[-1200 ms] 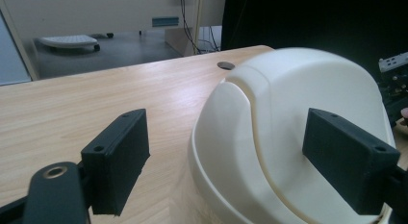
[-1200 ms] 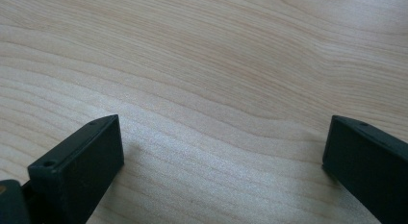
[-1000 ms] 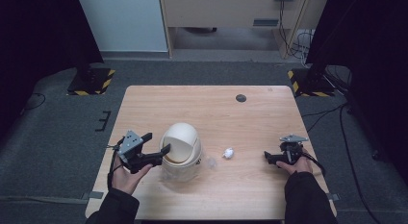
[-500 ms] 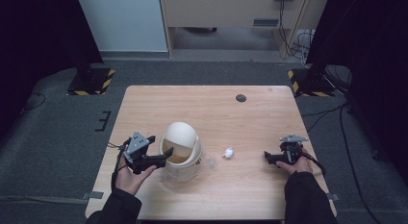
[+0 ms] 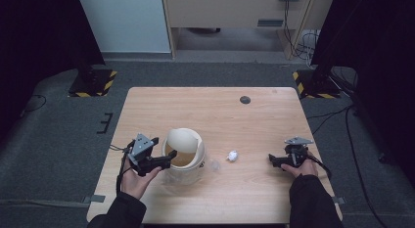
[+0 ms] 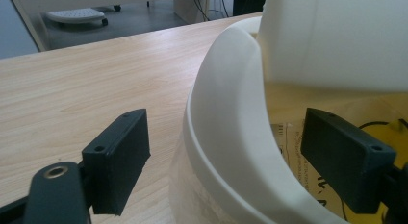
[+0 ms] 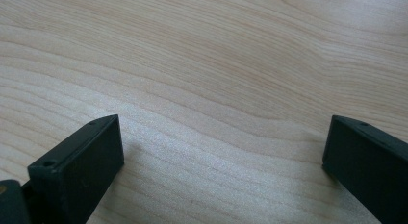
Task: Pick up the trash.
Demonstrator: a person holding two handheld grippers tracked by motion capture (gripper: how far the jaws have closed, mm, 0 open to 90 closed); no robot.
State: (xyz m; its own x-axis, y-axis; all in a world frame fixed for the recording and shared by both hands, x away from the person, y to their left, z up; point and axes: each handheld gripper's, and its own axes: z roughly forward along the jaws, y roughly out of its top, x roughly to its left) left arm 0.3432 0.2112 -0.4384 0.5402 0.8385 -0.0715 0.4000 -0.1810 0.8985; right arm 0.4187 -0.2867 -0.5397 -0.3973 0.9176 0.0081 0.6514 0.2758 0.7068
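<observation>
A cream-white bin (image 5: 185, 157) with a domed hood stands on the table's near left. Its opening shows a yellowish inside. My left gripper (image 5: 168, 158) reaches it from the left. In the left gripper view the thick white rim (image 6: 226, 152) runs between my left gripper (image 6: 226, 137) jaws, one outside the wall and one inside. These jaws have just been closing onto the rim. A crumpled white paper ball (image 5: 233, 155) lies right of the bin. Near the right edge my right gripper (image 5: 273, 160) rests low, and my right gripper (image 7: 221, 152) jaws stand wide over bare wood.
The wooden table (image 5: 220, 115) has a small black disc (image 5: 244, 99) at its far side. A faint clear scrap (image 5: 214, 164) lies between the bin and the paper ball. Grey floor surrounds the table, with stand bases at the back corners.
The left hand has edged slightly right toward the bin, and its jaws sit over the rim. The bin, the paper ball and the right hand stay where they were.
</observation>
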